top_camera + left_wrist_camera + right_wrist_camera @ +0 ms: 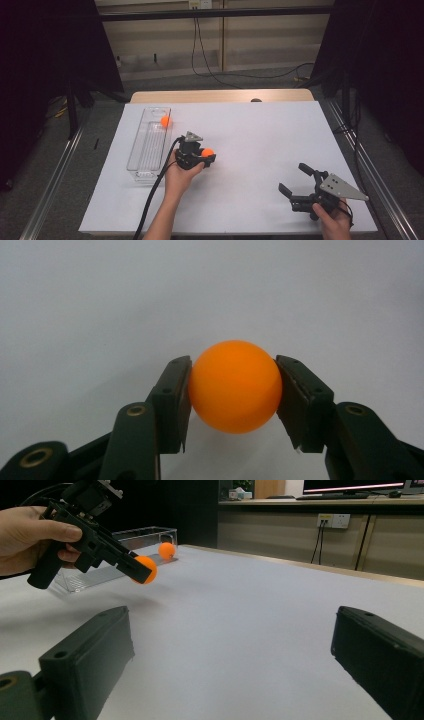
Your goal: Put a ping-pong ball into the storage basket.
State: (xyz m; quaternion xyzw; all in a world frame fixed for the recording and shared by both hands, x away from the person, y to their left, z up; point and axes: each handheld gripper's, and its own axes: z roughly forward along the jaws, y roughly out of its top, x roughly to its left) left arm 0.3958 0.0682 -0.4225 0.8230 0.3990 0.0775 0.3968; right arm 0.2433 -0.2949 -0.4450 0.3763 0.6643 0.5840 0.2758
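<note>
Ball (235,386), orange: pinched in left gripper (204,157), beside clear tray (148,145) near worktop's left edge. Right gripper (295,181): wide open, empty. Best carried level over tray's rim before release.

Matt orange ball (235,387), clear glossy plastic tray (148,145), matt white tabletop (260,150)

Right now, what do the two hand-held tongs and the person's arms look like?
Both tongs, left and right, are black with two blocky jaws. Each carries a grey three-cornered plate on top. A thick black cable trails from the left one. The jaw links have brass-coloured rivets. The forearms are bare, with no sleeves in sight.
</note>
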